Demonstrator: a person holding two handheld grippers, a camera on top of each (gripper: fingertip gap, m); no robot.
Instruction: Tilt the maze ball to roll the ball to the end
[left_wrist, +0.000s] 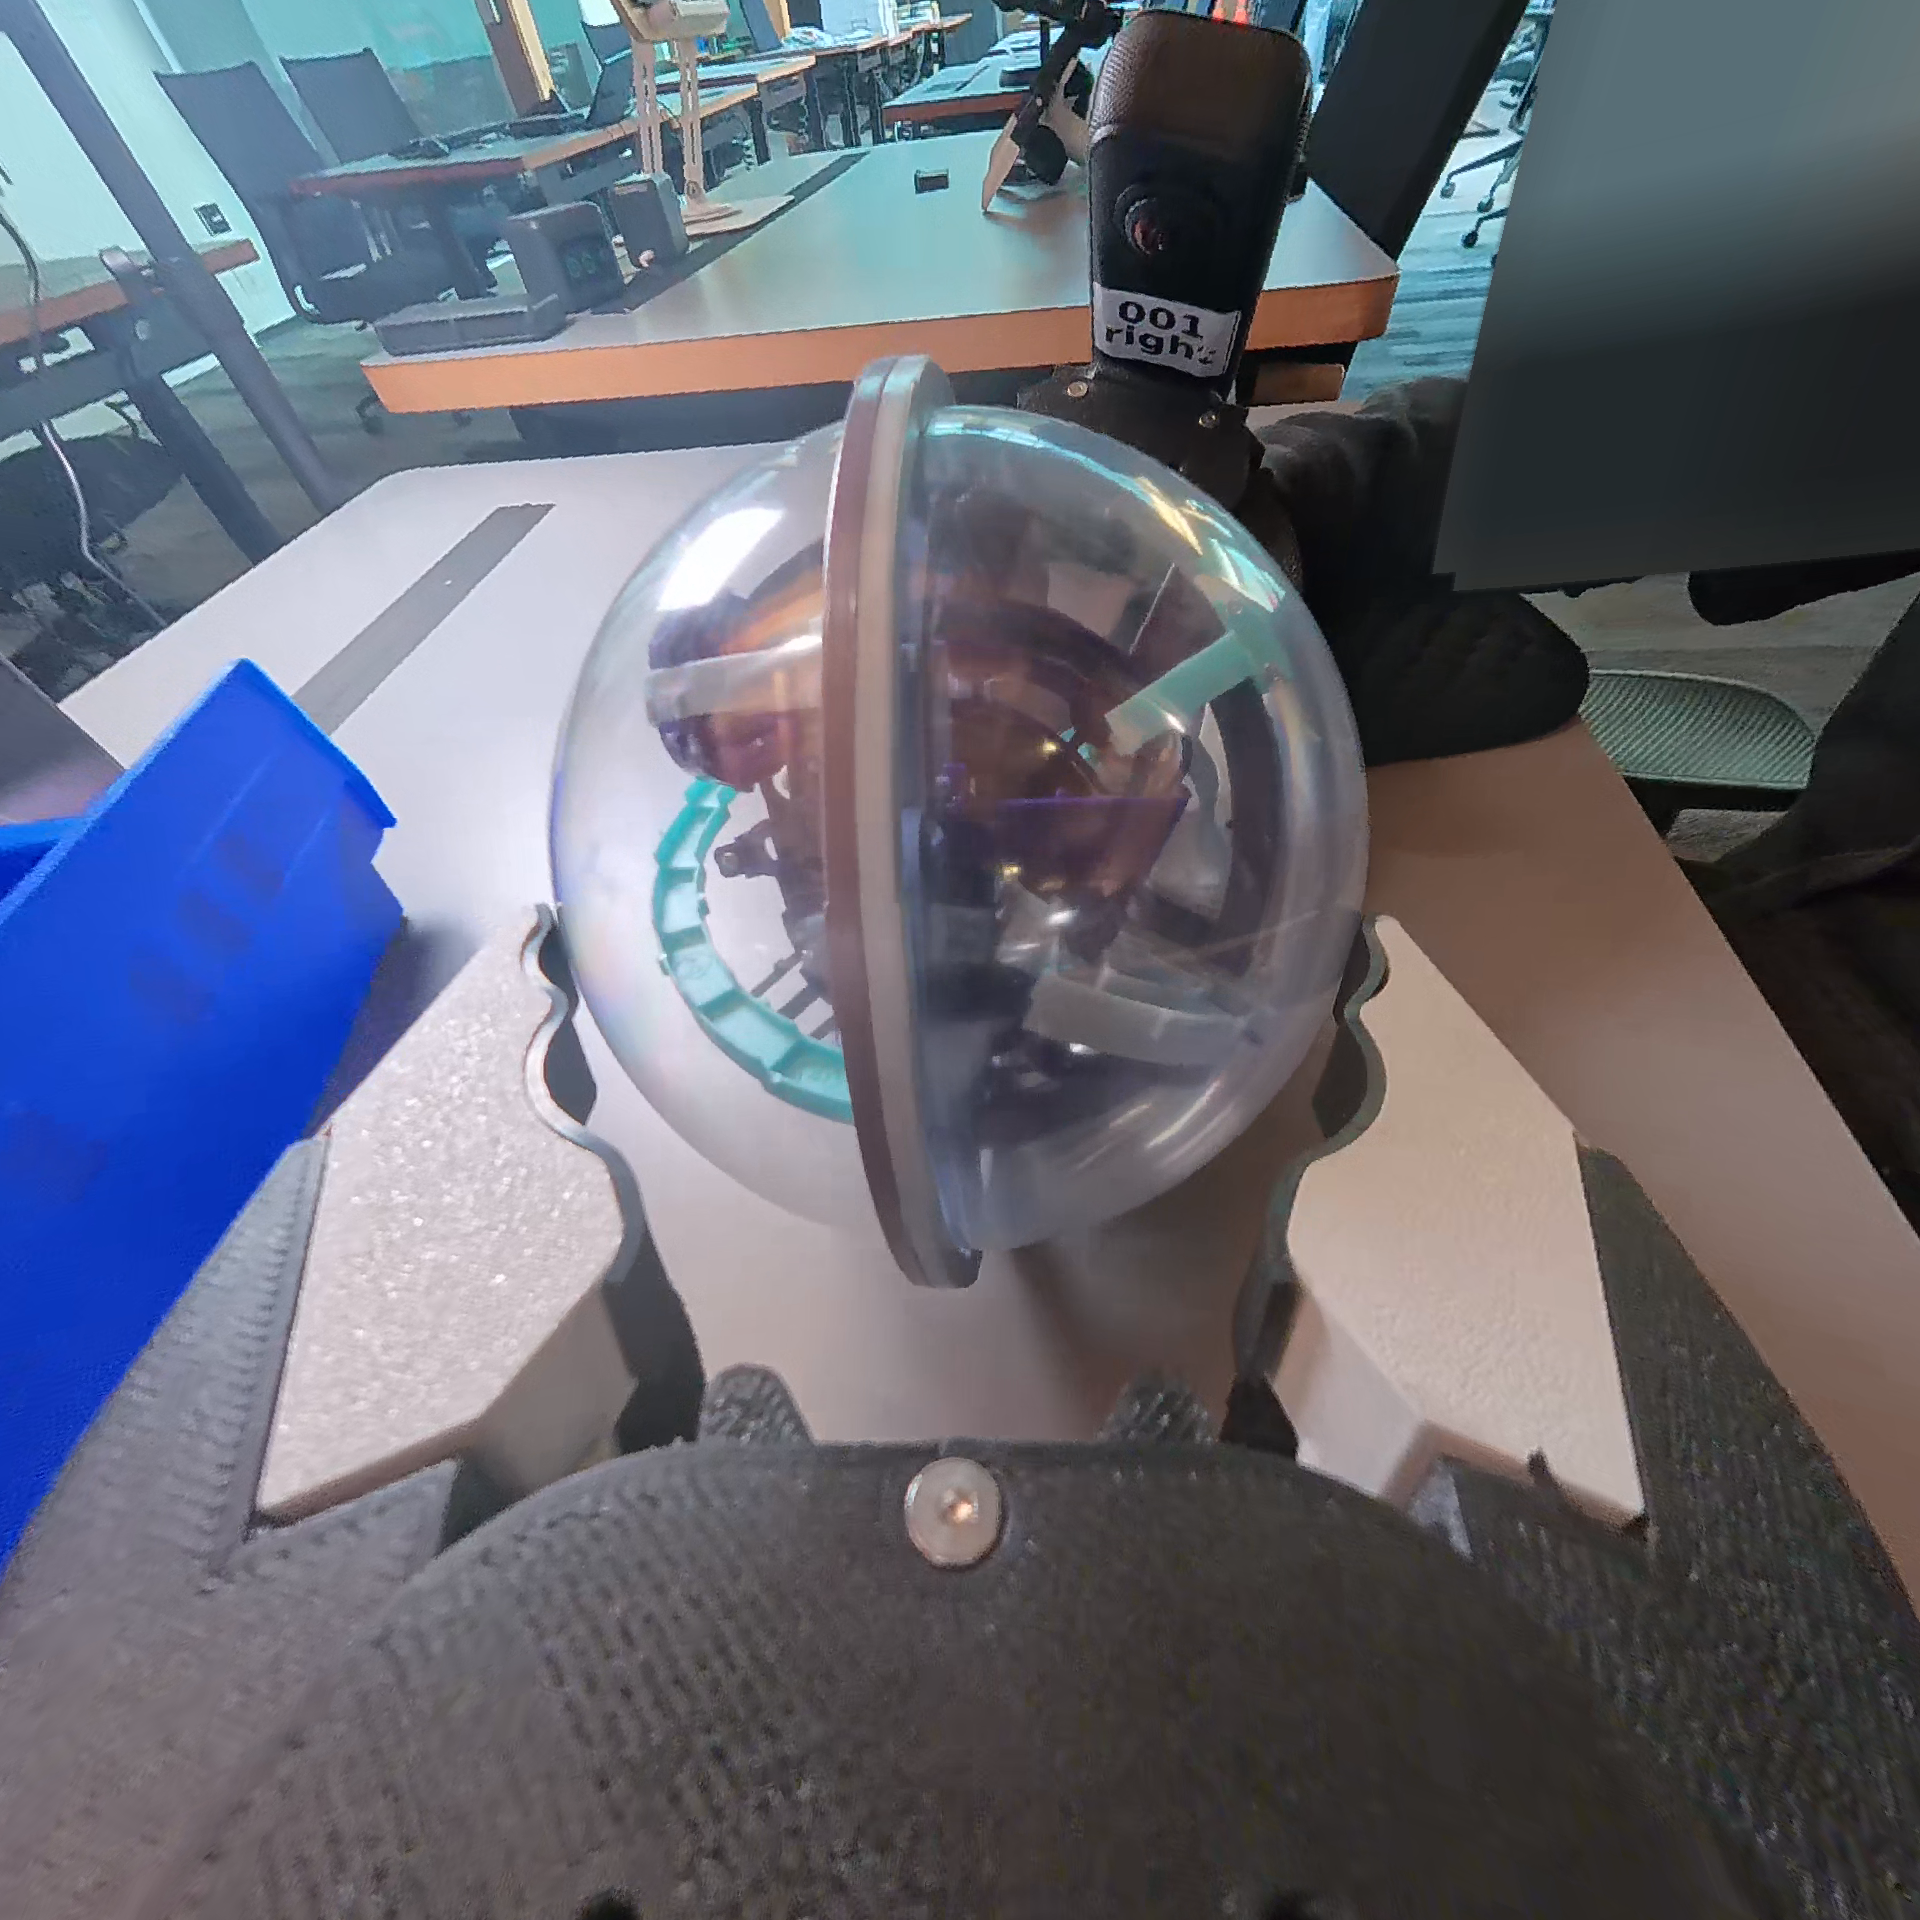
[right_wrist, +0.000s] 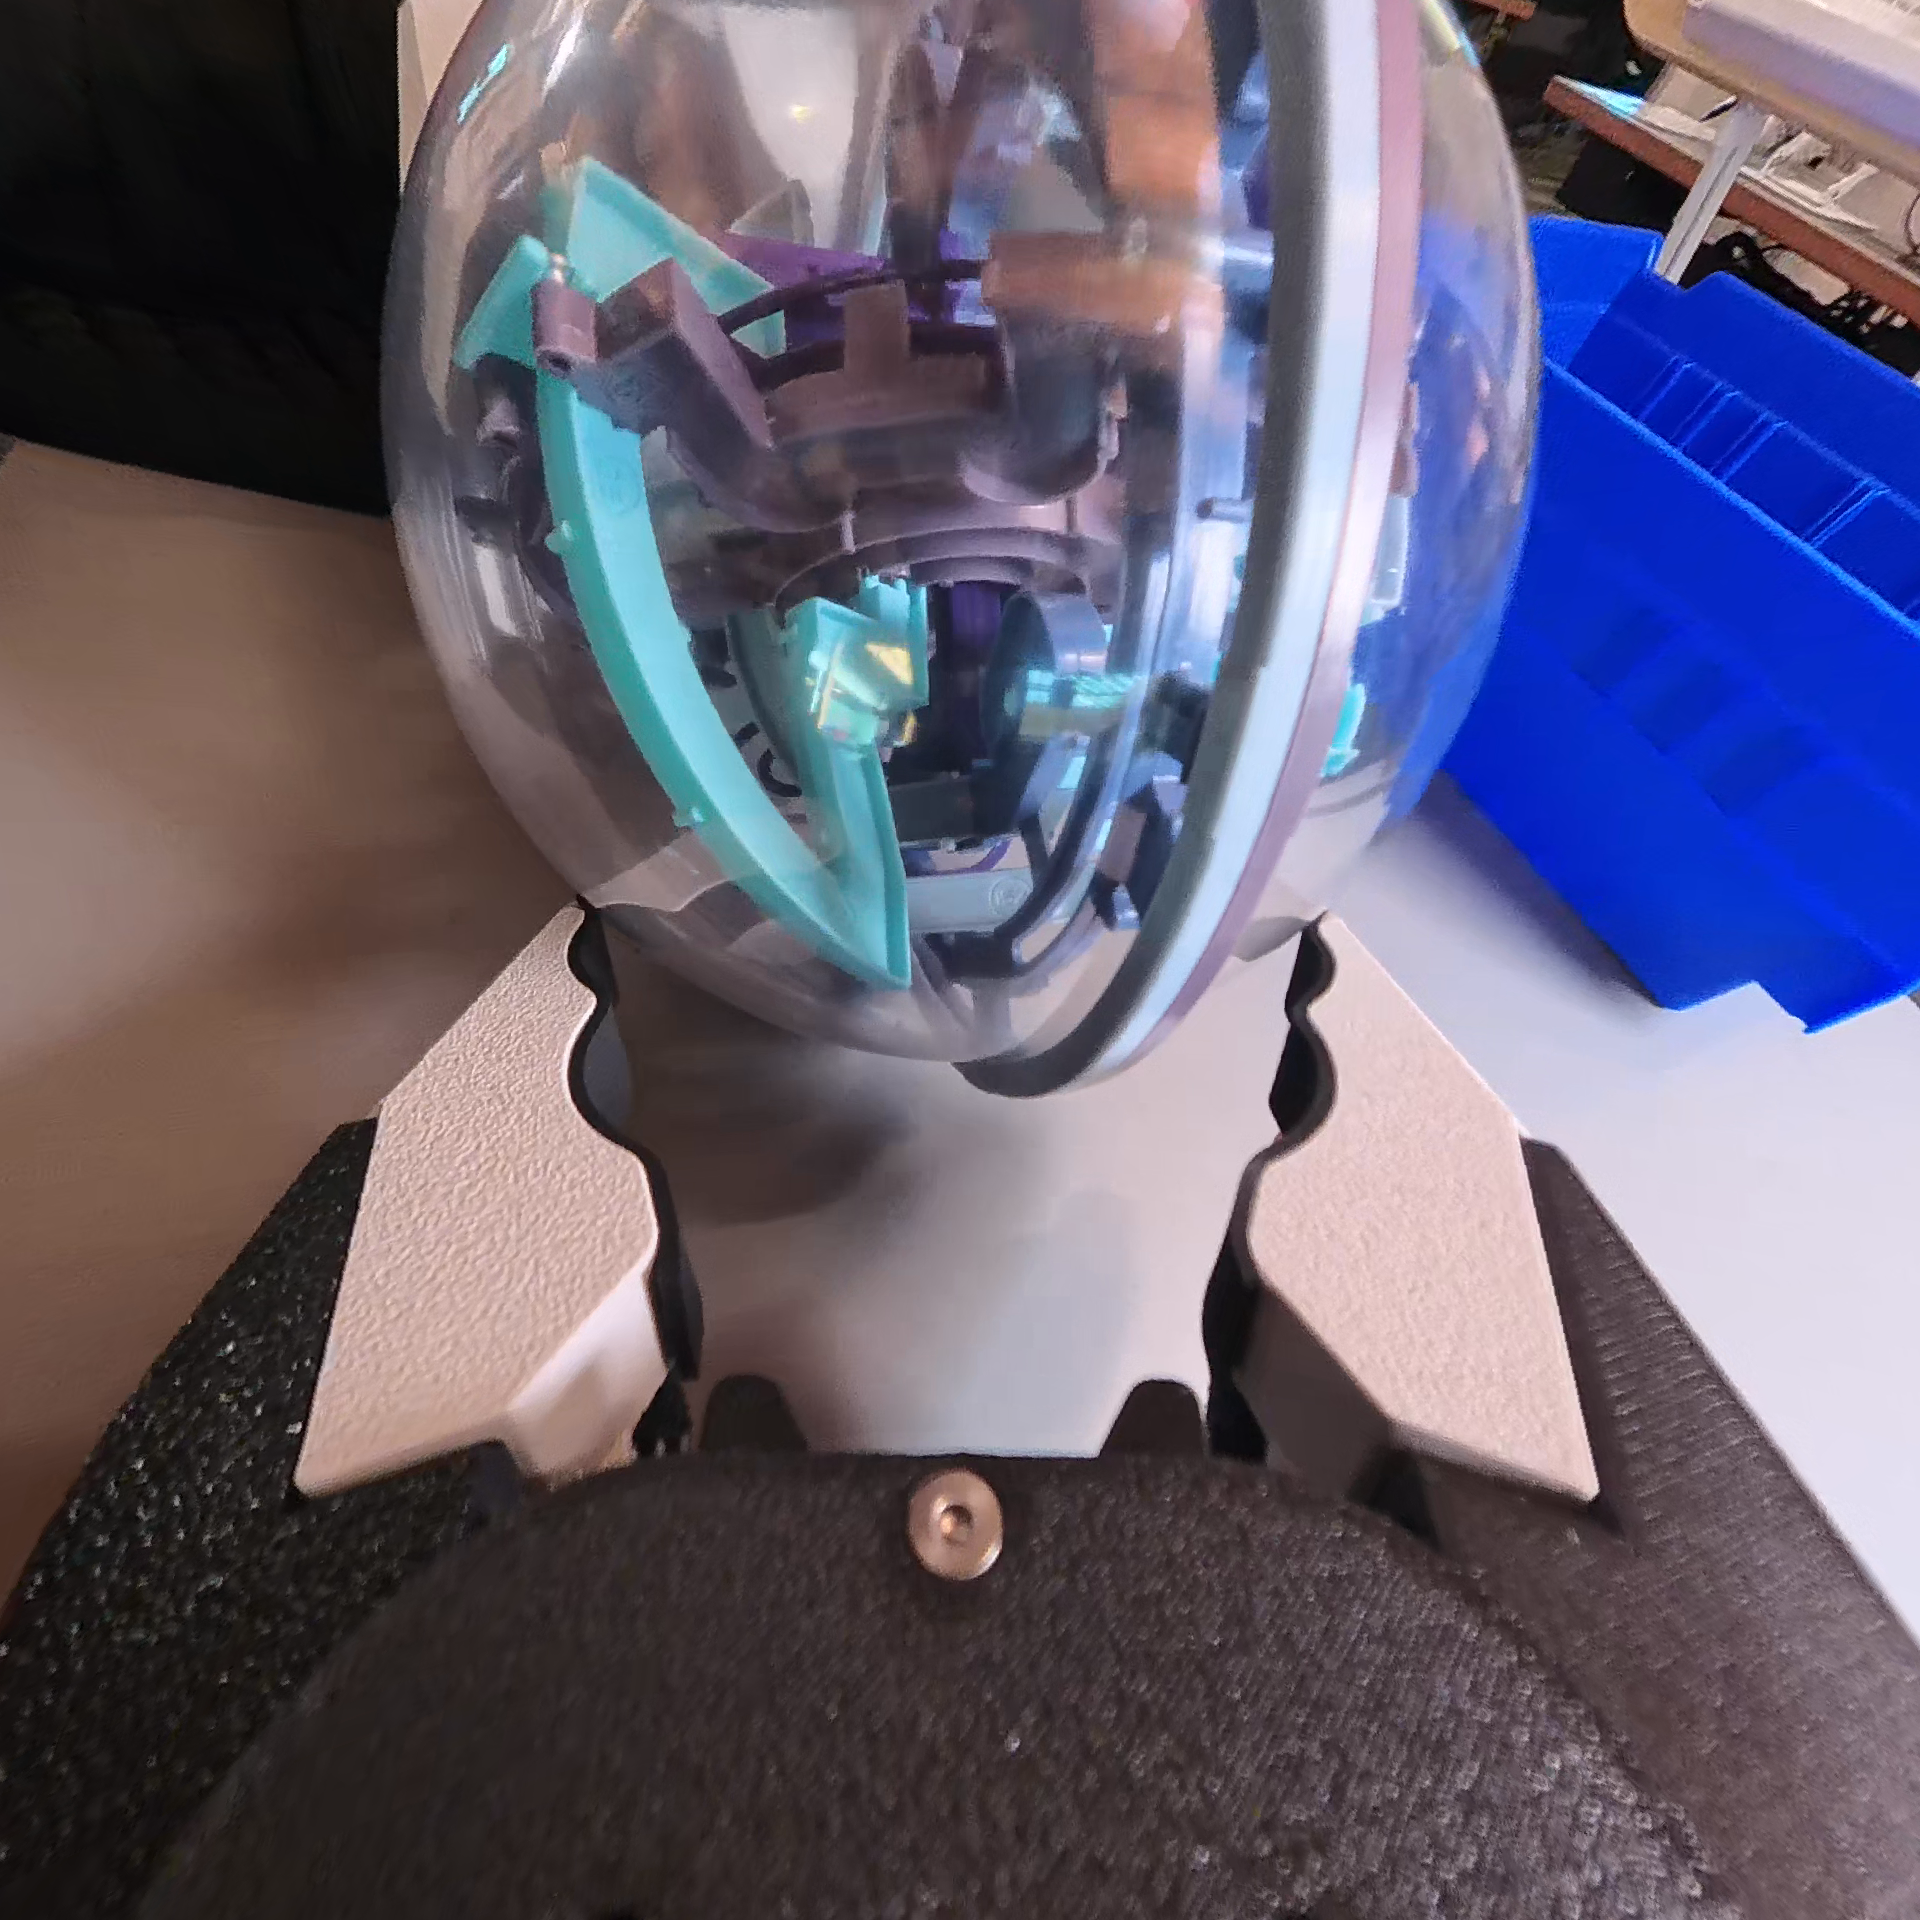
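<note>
A white printed sticker (left_wrist: 1166, 335) sits on the right tool's (left_wrist: 1184, 208) black housing, at 12 o'clock above the sphere; a small dark box (left_wrist: 571, 260) at 10 o'clock shows a digital display.

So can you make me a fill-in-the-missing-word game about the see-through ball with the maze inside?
1. The bin beside the maze ball is coloured ____.
2. The shell of the maze ball is ____, so the tracks inside show.
3. The curved track seen in the right wrist view is coloured ____.
4. The maze ball sits between the fingertips of ____ grippers, the left gripper and the right gripper.

Missing words: blue; clear; teal; two
</note>
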